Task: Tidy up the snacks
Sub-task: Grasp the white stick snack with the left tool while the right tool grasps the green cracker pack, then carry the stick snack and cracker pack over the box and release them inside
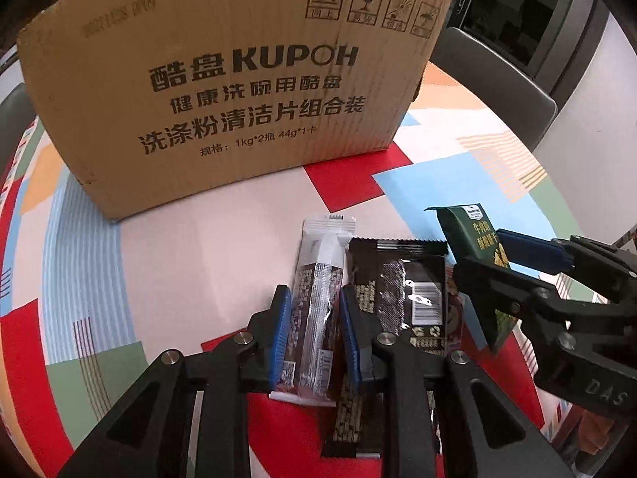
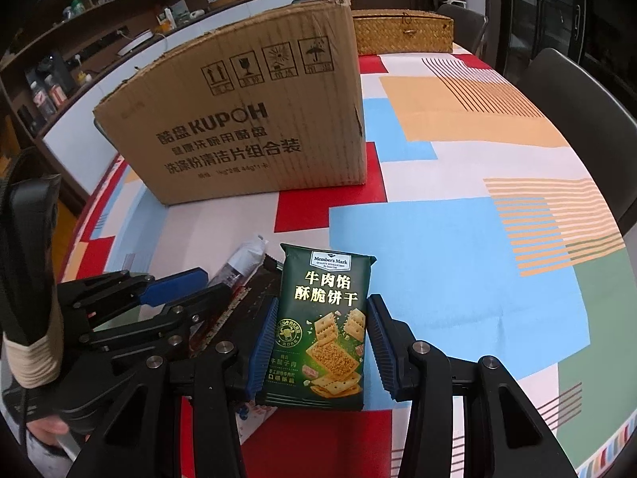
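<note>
Right now the right hand-held gripper [image 2: 320, 342] grasps a green cracker packet [image 2: 323, 326] by its two side edges, blue pads pressed against it, with the packet upright and its printed front facing the right wrist camera. The left hand-held gripper [image 1: 314, 334] has its blue pads on either side of a long silver-and-brown snack stick [image 1: 316, 306] that lies flat on the surface [image 1: 179, 255]; whether the pads actually pinch it I cannot tell. Just beside the stick, on the side toward the green packet, lies a black snack packet [image 1: 402, 290], printed back and barcode up, and another dark wrapper [image 1: 350, 418] pokes out under the left gripper's finger. All these snacks sit in front of the cardboard box [image 1: 239, 91], on its printed side, a little apart from it. Behind the box, at its far corner, stands a woven basket [image 2: 402, 32]. The surface wears a cloth of red, blue, green and orange blocks.
</note>
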{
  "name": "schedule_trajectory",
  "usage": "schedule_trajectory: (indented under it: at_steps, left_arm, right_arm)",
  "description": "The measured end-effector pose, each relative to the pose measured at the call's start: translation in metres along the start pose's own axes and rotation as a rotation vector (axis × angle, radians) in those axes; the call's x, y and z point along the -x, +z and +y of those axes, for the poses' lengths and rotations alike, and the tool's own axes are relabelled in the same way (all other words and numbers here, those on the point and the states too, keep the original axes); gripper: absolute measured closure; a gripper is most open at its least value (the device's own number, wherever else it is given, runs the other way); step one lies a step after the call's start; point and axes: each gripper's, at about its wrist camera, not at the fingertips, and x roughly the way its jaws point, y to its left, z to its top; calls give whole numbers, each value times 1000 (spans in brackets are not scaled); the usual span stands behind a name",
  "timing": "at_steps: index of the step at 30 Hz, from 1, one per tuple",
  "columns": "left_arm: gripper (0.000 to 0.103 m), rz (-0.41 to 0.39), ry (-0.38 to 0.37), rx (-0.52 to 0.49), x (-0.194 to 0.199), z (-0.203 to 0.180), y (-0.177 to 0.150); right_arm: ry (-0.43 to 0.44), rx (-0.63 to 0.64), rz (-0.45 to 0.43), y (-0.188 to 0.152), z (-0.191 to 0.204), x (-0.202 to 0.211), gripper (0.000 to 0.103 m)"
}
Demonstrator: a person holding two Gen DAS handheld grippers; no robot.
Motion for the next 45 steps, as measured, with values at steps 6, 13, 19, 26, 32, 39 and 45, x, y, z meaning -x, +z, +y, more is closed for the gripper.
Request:
schedule_trajectory:
  at_steps: [6,13,19,26,32,39,45]
  left_arm:
    - [82,-8,30,-10,-7,-3,2]
    - [84,-32,12,14,7,0,2]
    - [84,-94,21,33,34,2,5]
    - [84,-174,24,41,68,4,13]
    - [84,-264,27,33,102,4,25]
    - [84,-363,46,11,134,3,44]
    - [84,-430,71,12,154,11,65]
  right_arm:
    - [2,3,5,1,1,-3,57]
    - [4,5,0,2,2,-1,57]
    - [17,9,-23,6,3,8,57]
    - [28,28,-82,15,9,26,57]
    - [40,43,-159,31,15,49,57]
    - [52,57,-254,53,22,75,57]
    - [49,68,-320,75,28,87,57]
